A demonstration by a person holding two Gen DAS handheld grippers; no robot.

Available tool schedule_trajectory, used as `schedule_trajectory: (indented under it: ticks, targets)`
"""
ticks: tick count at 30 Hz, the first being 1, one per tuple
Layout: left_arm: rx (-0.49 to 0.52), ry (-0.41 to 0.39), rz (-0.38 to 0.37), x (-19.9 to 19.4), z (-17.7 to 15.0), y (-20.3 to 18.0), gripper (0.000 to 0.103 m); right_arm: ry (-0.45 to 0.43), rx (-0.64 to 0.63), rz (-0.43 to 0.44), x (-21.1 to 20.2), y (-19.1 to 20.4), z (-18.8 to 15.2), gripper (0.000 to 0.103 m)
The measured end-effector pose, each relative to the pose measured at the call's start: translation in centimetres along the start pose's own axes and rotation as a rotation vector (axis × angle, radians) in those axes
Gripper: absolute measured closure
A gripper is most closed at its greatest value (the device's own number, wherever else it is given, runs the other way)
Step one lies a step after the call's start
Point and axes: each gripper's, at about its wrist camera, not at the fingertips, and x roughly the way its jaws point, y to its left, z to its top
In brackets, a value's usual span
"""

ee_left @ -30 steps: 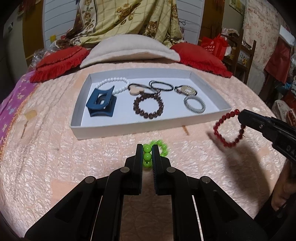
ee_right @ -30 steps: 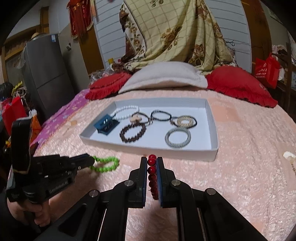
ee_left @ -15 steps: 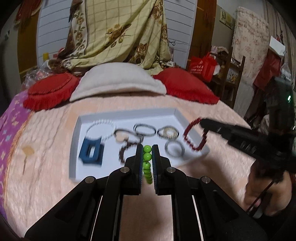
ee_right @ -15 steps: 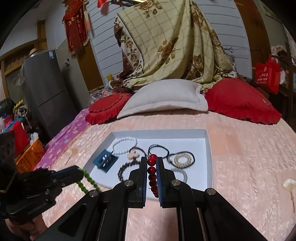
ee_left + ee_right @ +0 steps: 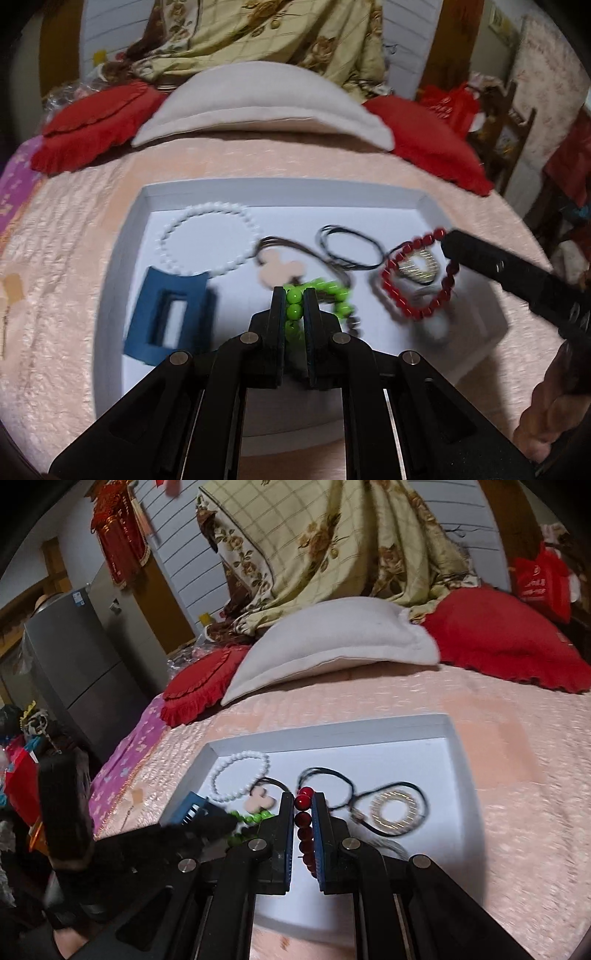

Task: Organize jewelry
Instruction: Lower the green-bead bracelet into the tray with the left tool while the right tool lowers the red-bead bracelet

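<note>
— From the left wrist view, what's in the white tray?

— One white bead bracelet, one blue hair claw, one pink mouse-shaped pendant on a dark cord, one black cord loop, and one gold coiled ring. More lies under the grippers, too blurred to count.

— And the left gripper?

— Its jaws are pinched onto one green bead bracelet, which hangs over the middle of the tray. The right gripper comes in from the right with one red bead bracelet dangling from its tip above the gold ring.

— Now the right wrist view?

— The right gripper has its jaws pressed on the red bead bracelet; I count five or so beads between the pads. Same tray on the pink bedspread: one white bracelet, one pendant, one black loop, one gold ring, the blue claw at the left edge.

— The left gripper there?

— The left gripper is low at the left, with the green beads at its tip. Behind it all are two red cushions and one white pillow.
</note>
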Motion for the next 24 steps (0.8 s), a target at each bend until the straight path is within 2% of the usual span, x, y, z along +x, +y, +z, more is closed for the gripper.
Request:
schedule_trajectory:
  ticks: [3,6,10,12,14,16,17,20,22,24]
  targets:
    - [-0.015,0.037,0.008,0.9,-0.6,0.3,0.096,0.051,0.066,-0.01,2.4,-1.2,-0.2,0.094]
    - [0.007,0.033,0.02,1.1,-1.1,0.1,0.095,0.113,0.154,-0.066,4.3,-3.4,-1.1,0.094]
    - [0.02,0.046,0.026,1.3,-1.5,-0.3,0.091,0.149,0.17,-0.088,4.8,-4.3,-1.6,0.094]
    - [0.02,0.055,0.028,1.4,-1.6,-0.3,0.08,0.16,0.15,-0.102,4.8,-4.2,-1.6,0.094]
    - [0.02,0.045,0.029,1.3,-1.7,-0.3,0.073,0.162,0.126,-0.122,4.8,-3.8,-1.7,0.086]
    - [0.027,0.03,0.035,1.1,-1.7,-0.5,0.065,0.157,0.106,-0.127,4.6,-3.4,-1.9,0.07]
    - [0.033,0.024,0.036,1.0,-1.7,-0.5,0.064,0.149,0.094,-0.138,4.4,-3.2,-1.9,0.058]
    - [0.056,0.013,0.034,0.8,-1.7,-1.0,0.062,0.122,0.055,-0.166,3.7,-2.5,-1.8,0.056]
    - [0.067,-0.002,0.037,0.6,-1.8,-1.3,0.051,0.114,0.038,-0.172,3.3,-2.1,-1.7,0.056]
    - [0.077,-0.024,0.052,0.2,-1.8,-1.6,0.035,0.106,0.029,-0.185,2.9,-1.9,-1.7,0.056]
